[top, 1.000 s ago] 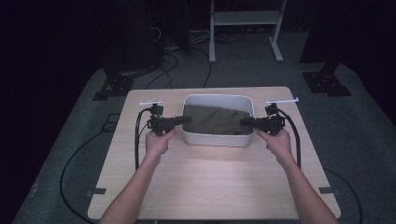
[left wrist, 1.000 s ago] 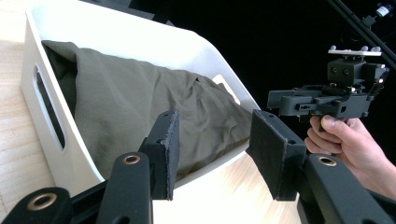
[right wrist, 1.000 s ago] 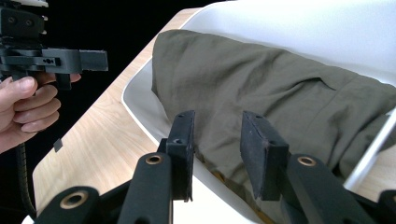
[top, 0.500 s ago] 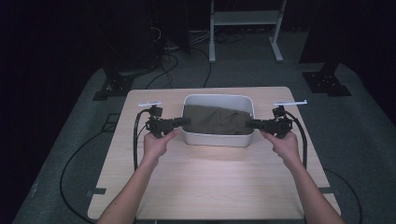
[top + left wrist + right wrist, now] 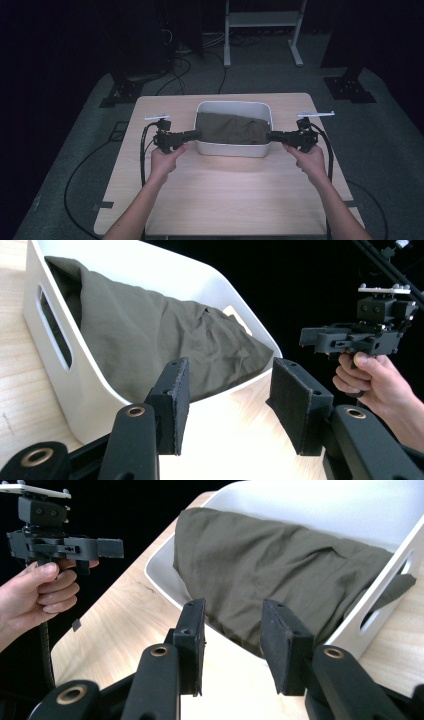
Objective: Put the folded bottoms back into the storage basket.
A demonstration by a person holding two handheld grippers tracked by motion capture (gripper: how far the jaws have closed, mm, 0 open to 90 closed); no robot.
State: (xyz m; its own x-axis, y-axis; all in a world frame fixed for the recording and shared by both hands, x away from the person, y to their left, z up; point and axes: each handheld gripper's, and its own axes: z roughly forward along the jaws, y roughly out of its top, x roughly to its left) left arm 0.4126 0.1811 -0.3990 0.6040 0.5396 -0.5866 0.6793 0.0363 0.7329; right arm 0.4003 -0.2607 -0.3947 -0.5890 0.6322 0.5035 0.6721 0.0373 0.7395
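Inside the white rectangular plastic bin (image 5: 233, 148) at mid-table lies the crumpled olive-green cloth (image 5: 230, 130), tucked in below most of the rim.

Stowing looks done: the cloth rests wholly in the bin, one fold riding up toward the near edge. Both tools sit just outside the short ends, left gripper (image 5: 194, 134) and right gripper (image 5: 272, 136), each with jaws spread apart and holding nothing. Little seems left beyond perhaps pressing that fold down, on the light wooden table (image 5: 225, 195).

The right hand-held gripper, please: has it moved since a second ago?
Yes. The right hand-held gripper has drawn back rightward from over the olive cloth to outside the white tub's right wall, jaws open.
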